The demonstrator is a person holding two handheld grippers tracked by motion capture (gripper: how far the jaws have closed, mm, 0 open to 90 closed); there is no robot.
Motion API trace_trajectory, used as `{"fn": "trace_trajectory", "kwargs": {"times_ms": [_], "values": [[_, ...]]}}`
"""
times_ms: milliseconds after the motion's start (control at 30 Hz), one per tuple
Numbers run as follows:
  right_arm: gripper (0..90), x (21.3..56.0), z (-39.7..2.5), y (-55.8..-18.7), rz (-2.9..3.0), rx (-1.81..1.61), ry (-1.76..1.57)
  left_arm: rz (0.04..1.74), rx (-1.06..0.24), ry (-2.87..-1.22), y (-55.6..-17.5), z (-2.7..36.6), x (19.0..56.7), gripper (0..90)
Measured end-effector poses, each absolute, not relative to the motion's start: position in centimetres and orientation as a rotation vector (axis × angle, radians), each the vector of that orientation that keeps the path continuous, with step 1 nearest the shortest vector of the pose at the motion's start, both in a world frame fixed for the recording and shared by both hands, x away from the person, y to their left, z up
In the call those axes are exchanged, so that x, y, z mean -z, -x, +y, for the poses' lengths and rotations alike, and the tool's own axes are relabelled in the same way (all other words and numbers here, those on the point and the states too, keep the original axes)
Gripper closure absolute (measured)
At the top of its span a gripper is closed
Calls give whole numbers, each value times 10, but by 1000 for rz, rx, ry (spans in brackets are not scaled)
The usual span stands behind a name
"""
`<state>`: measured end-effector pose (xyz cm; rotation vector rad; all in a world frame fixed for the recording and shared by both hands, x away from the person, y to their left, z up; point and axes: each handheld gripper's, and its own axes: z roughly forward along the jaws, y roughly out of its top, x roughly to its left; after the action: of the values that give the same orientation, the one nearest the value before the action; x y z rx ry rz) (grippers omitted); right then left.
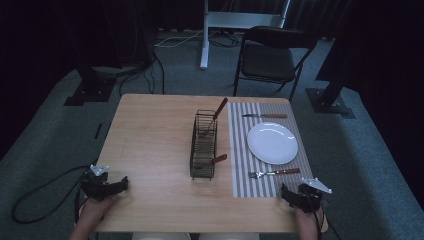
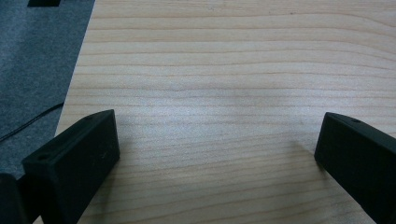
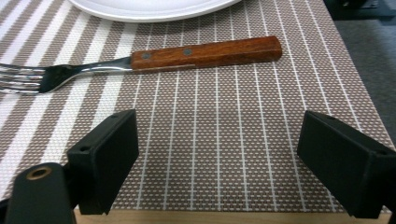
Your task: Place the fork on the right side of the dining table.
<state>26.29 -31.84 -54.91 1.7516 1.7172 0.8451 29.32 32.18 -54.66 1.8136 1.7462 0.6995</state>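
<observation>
- Left tool [image 1: 120, 184] released, parked on bare surface [image 1: 150, 140] near the corner.
- Right tool [image 3: 217, 154] released, empty, over the placemat [image 3: 224, 121], just short of the fork [image 3: 140, 60]: I judge that handle reachable.

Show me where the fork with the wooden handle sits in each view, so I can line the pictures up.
High view: the fork lies on the striped placemat, on the near side of the white plate, handle pointing right.
Left gripper view: bare wooden table between open jaws; the fork is not in it.
Right gripper view: the fork lies across the top, beyond the open jaws.
Shared landmark: the plate's rim.
</observation>
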Motion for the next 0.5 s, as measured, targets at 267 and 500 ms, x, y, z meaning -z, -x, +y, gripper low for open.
{"fn": "trace_trajectory", "kwargs": {"times_ms": [267, 500], "values": [[121, 550, -314, -264, 1717, -808, -1750, 1746, -700, -1813, -293, 322, 547, 3], [120, 551, -313, -264, 1726, -759, -1762, 1746, -699, -1815, -293, 322, 547, 3]]}}
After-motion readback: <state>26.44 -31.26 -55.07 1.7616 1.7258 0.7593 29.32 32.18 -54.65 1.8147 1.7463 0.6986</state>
